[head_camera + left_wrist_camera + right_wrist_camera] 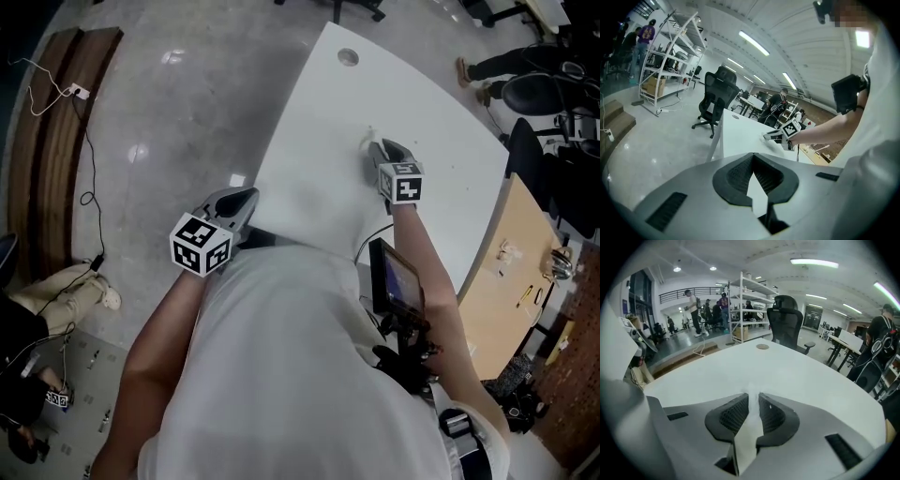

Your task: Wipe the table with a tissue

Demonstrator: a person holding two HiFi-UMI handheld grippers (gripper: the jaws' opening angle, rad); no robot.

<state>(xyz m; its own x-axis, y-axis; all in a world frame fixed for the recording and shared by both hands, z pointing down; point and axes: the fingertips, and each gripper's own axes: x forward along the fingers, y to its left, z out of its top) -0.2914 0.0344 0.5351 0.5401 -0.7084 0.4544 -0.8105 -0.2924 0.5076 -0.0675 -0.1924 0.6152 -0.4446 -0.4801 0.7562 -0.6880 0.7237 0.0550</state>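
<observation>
My right gripper (pixel 375 146) reaches out over the white table (pixel 319 103), its tip down at the surface. It is shut on a white tissue (pixel 747 430), which runs up between the two pads and pokes out past the tip (pixel 367 139). In the left gripper view the right gripper (pixel 771 136) shows on the tabletop (pixel 740 133) ahead. My left gripper (pixel 246 198) hangs at the table's near left edge, apart from the tissue. Its jaws (pixel 752 157) meet at the tips, shut with nothing between them.
A round cable hole (pixel 348 56) sits near the table's far end. A black office chair (pixel 786 320) stands beyond it. A wooden desk (pixel 514 253) adjoins the right side. White shelving (pixel 670 51) and several people stand further off. Grey floor lies to the left.
</observation>
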